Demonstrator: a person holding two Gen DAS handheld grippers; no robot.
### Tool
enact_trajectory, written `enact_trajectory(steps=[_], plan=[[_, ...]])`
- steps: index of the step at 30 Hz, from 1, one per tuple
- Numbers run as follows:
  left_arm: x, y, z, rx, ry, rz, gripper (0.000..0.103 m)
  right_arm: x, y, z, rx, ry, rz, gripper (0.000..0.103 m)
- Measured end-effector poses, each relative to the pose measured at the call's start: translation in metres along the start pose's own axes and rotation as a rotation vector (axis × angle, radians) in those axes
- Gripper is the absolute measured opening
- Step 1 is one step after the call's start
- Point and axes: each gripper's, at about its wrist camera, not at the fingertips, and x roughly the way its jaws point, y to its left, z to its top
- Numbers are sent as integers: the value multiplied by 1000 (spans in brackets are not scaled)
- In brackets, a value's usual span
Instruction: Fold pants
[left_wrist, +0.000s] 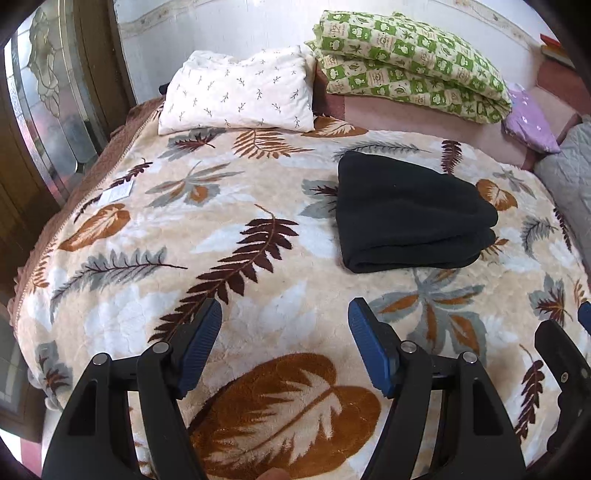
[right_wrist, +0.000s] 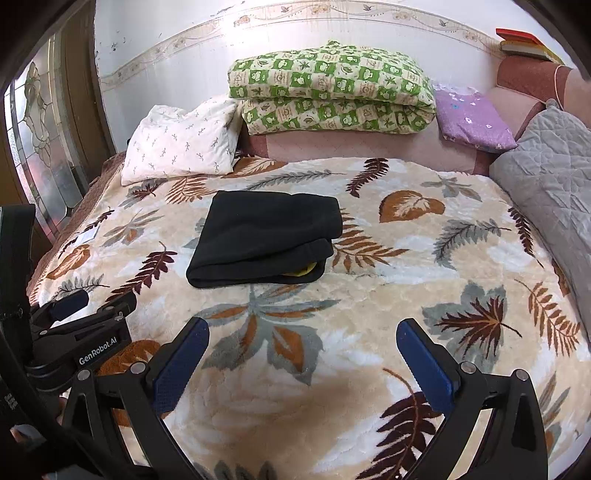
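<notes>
Pants: folded, mid-blanket | left gripper, right gripper: fingers spread, empty, nearside of pants | risk: plush nap lets stack slump.

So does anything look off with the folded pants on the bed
Mostly tidy. The pants lie folded on the blanket, but something yellow pokes out between the layers at the near right corner. Both grippers are open and clear.

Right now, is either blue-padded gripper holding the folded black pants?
No, the folded black pants lie alone on the leaf-patterned blanket, with both grippers open and apart from them.
</notes>
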Motion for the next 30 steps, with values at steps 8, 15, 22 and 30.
enact_trajectory(steps=[8,15,22,30], plan=[[1,0,-2,1,15,-27,71,-7,3,2,5,-14,-15,102],[-2,-3,1,5,13,-50,71,-9,2,2,4,-16,-33,102],[-4,-7,1,15,16,-72,71,-11,1,1,-2,-13,-32,102],[-12,-12,2,23,-22,-79,71,-10,0,0,-3,-5,-34,102]])
